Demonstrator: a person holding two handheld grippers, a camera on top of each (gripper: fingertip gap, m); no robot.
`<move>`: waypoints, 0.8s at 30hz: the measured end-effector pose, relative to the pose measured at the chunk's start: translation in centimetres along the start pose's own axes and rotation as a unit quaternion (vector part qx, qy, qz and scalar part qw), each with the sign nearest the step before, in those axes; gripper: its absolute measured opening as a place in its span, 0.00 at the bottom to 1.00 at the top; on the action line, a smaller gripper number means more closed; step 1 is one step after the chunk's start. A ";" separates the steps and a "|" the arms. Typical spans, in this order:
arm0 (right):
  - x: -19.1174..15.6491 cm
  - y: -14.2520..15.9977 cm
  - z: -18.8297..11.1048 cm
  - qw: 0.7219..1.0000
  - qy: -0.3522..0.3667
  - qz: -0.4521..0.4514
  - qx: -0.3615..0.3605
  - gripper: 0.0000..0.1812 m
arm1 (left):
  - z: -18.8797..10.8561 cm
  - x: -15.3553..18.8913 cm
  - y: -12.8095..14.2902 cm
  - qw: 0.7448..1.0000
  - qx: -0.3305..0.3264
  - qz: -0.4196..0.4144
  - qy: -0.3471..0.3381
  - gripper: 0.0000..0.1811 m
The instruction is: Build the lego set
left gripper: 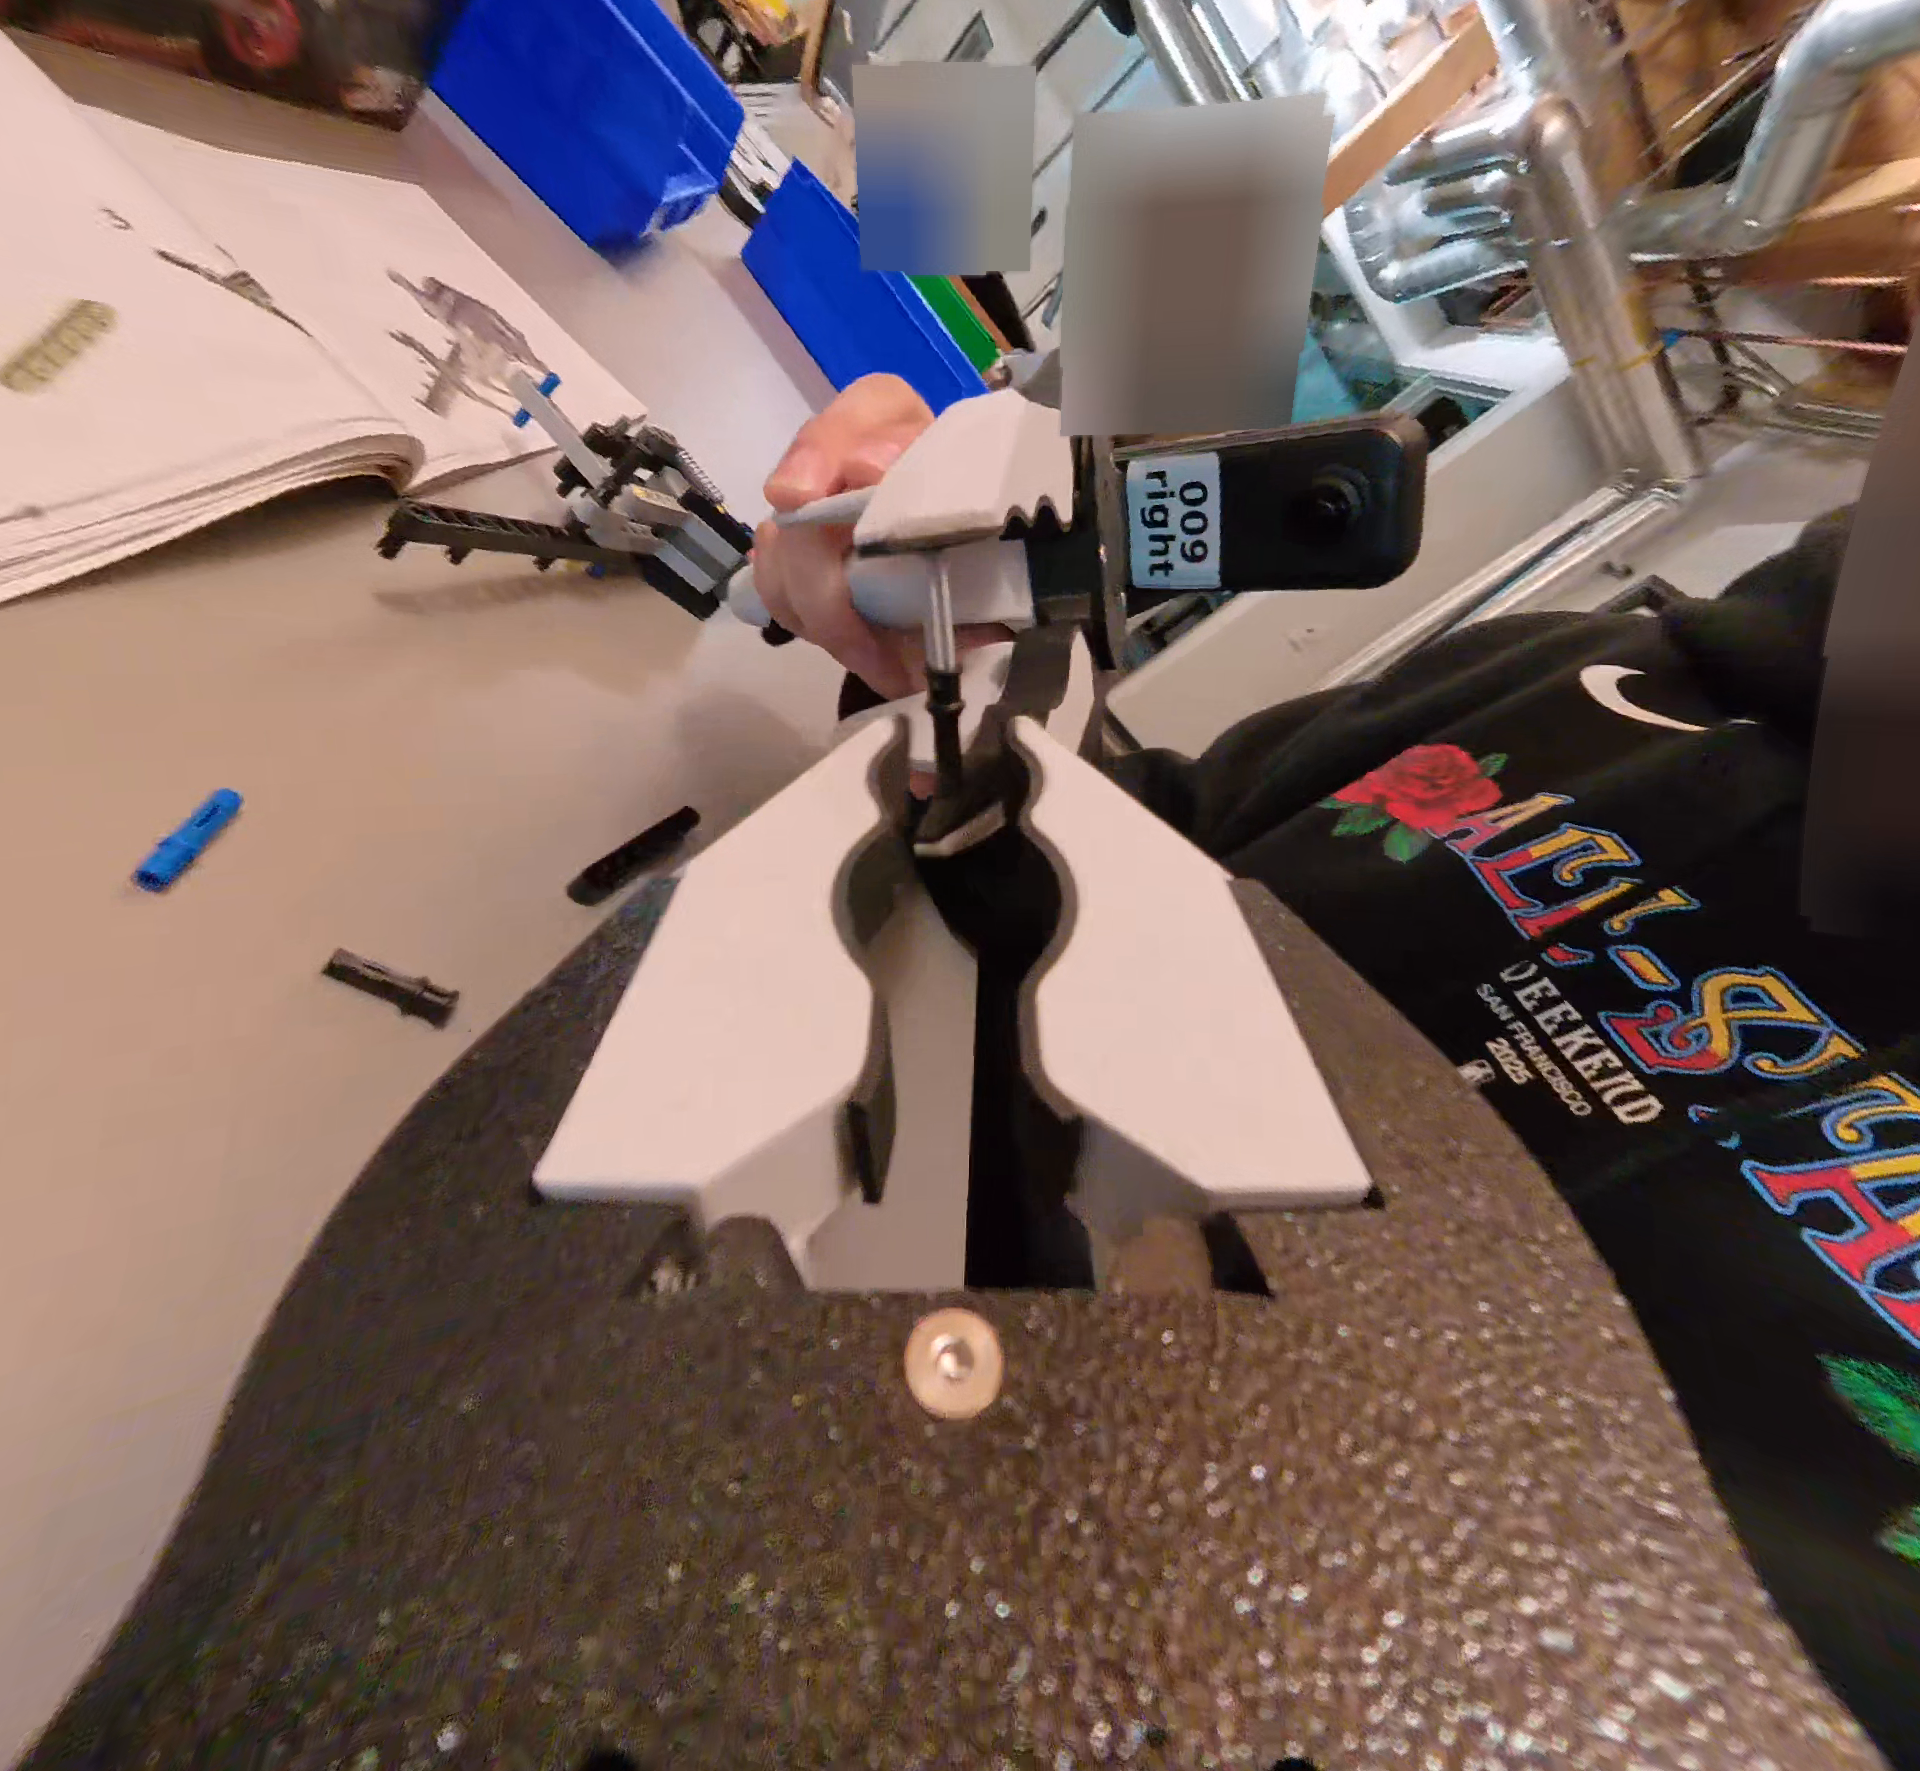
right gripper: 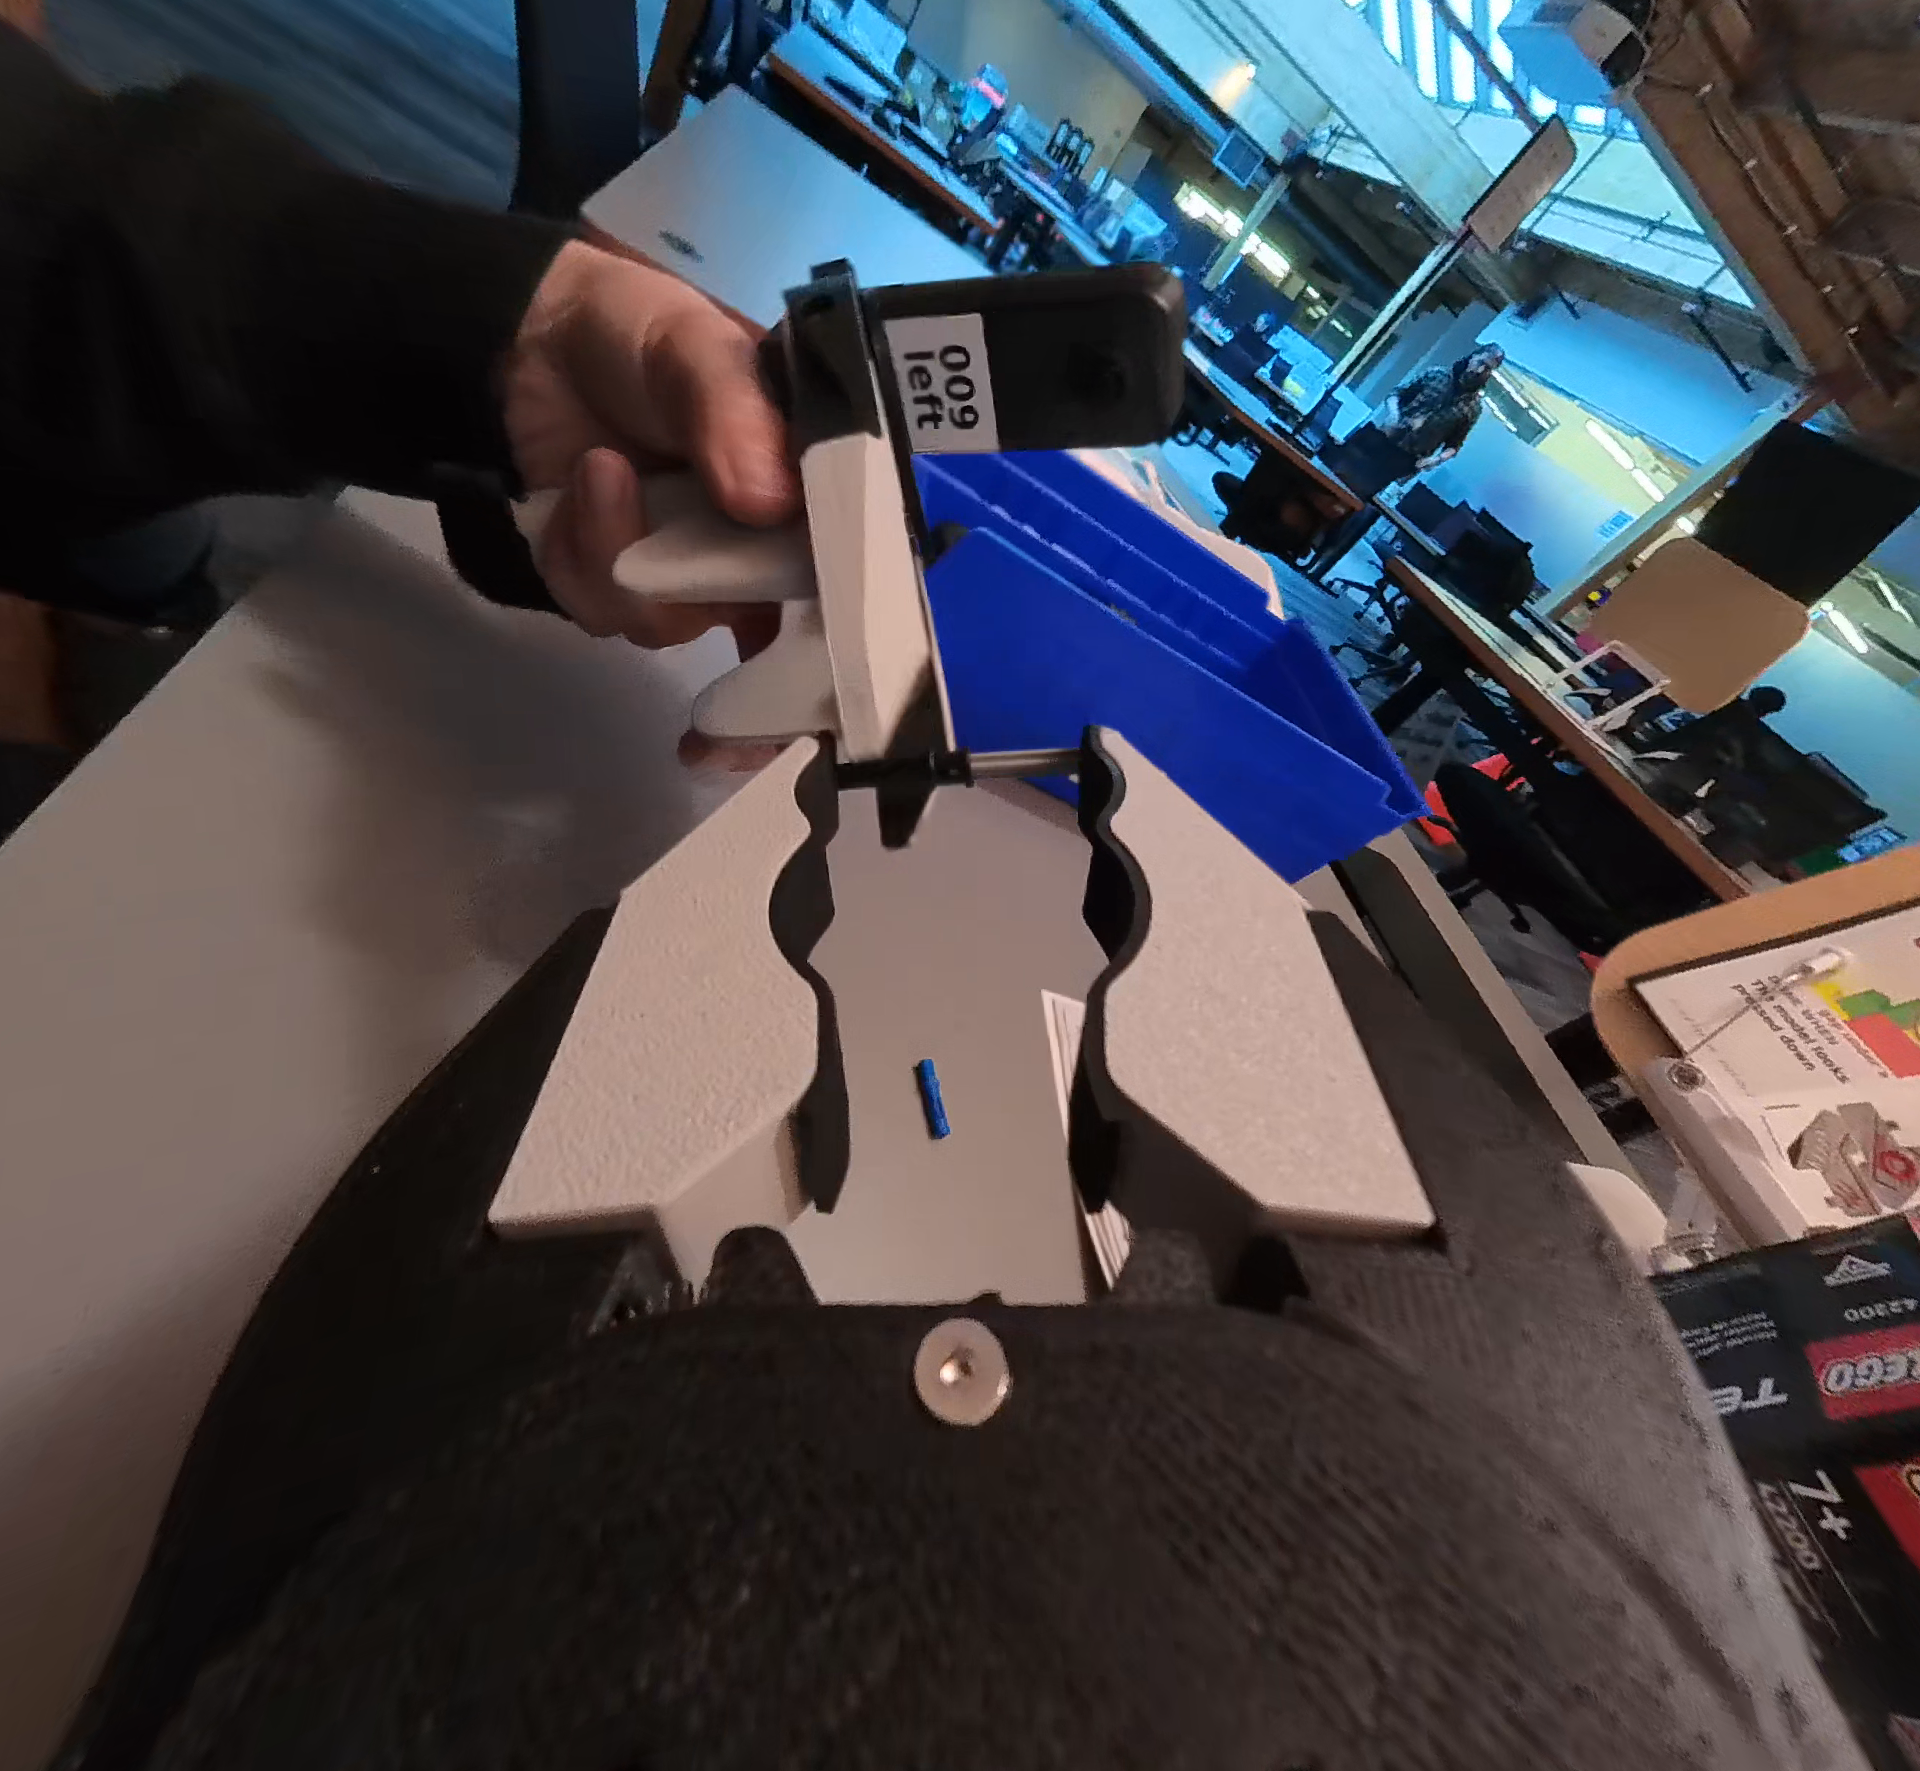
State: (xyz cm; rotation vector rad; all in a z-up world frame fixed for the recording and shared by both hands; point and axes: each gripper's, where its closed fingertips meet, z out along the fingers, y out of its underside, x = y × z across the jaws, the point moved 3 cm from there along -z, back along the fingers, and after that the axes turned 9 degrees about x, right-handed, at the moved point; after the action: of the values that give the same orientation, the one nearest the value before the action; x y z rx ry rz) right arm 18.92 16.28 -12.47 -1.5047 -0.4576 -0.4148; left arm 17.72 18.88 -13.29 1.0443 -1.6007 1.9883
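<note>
Two-handed, holding one thin rod [left gripper: 940,651] up in the air above the pale table [left gripper: 312,1202]. Squeezing it end to end with the right gripper [right gripper: 956,771], one tip pressing on the black end and the other tip on the silver end, with the fingers standing wide apart because of the long rod. Pinching the black part of the same rod with the left gripper [left gripper: 961,755], fingers nearly together around it. Crossing the two grippers right at the rod, each one grabbing it from a different side.

Seeing the half-built model [left gripper: 623,516] lying on the table, well apart from the rod and just beside the open instruction book [left gripper: 208,350]. Hiding one end of that model, in the left wrist view, behind the right hand [left gripper: 831,526] and its gripper handle. Seeing loose bits lying on the table too: a blue peg [left gripper: 187,838], a black peg [left gripper: 634,854] and another black peg [left gripper: 390,989], all near the left gripper and apart from each other.

Blocking part of the blue bins [right gripper: 1143,682], in the right wrist view, with the left gripper and the left hand [right gripper: 623,433]. Showing a dark toy box [right gripper: 1818,1409] at the far side of the table. Showing a black sweater [left gripper: 1558,890] close behind the rod in the left wrist view.
</note>
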 end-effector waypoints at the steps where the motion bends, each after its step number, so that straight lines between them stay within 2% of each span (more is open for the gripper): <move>1: -0.2 0.1 0.1 1.000 -0.006 -0.005 -0.004 0.25 | 0.1 -0.1 0.0 1.000 0.003 -0.003 0.002 0.03; 7: -0.7 1.0 0.1 0.999 -0.017 -0.015 -0.030 0.25 | 0.0 -1.2 0.6 1.000 -0.015 -0.006 -0.012 0.02; 18: -1.5 1.4 0.2 0.997 -0.041 -0.049 -0.040 0.26 | -0.5 -1.0 1.3 0.999 -0.044 -0.023 0.015 0.01; 24: -2.2 1.0 0.3 0.997 -0.062 -0.032 -0.021 0.26 | -0.5 -0.9 1.8 0.998 -0.062 -0.025 0.020 0.01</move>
State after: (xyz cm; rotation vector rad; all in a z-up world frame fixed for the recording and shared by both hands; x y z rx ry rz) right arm 17.61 16.60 -14.46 -1.5659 -0.5992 -0.3834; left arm 16.89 18.99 -15.22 0.9808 -1.6370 1.8418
